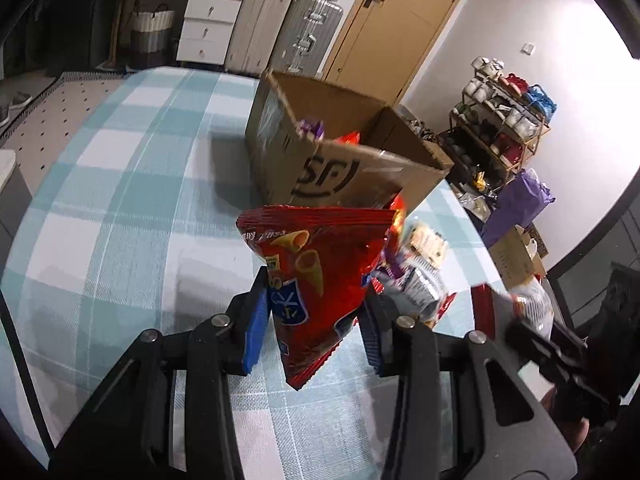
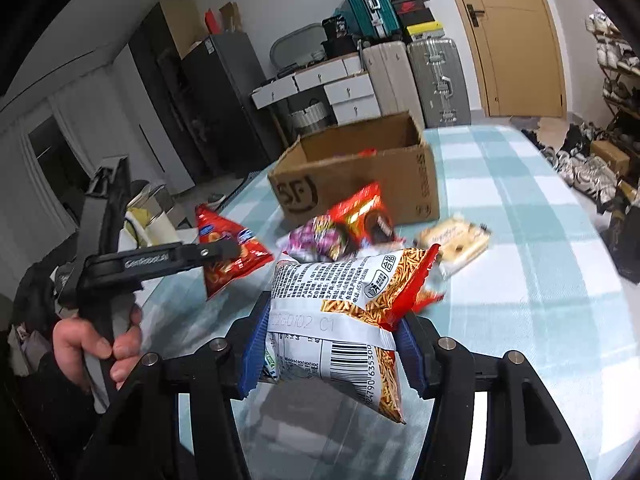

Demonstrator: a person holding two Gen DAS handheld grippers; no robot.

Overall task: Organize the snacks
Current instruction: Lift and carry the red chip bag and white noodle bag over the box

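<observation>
Gripping a red cone-snack bag (image 1: pixel 310 280) in the left gripper (image 1: pixel 316 320), blue pads pinching its lower half from both sides. Showing glossy red foil, a crimped top seam, pictures of golden horn-shaped snacks and a blue label low on the front; tapering to a point hanging below the pads. Hanging clear of the checked tablecloth (image 1: pixel 120 200), on the near side of the cardboard box (image 1: pixel 340 160).

Clamping a noodle-snack bag (image 2: pixel 340 320) in the right gripper (image 2: pixel 332 352), blue pads pressing on its two sides. Presenting its white back panel with black small print, a stamped date code and a barcode, with orange stick-snack print and a red torn-looking corner along the right edge; puffed and crinkled. Hanging off the cloth too, also on the near side of the box.

Standing open-topped on the cloth, the brown box bearing a black logo on its front, with red and purple packets (image 1: pixel 316 130) peeking over its rim. Lying just in front of the box: a red packet (image 2: pixel 360 210) overlapping a purple-pink one (image 2: pixel 316 238), slightly blurred. Lying right of that pair, near the box's front corner, a pale cream packet (image 2: pixel 456 242).

Wrapping around the left gripper's handle, a hand (image 2: pixel 96 344), seen left of the box from the right wrist camera.
</observation>
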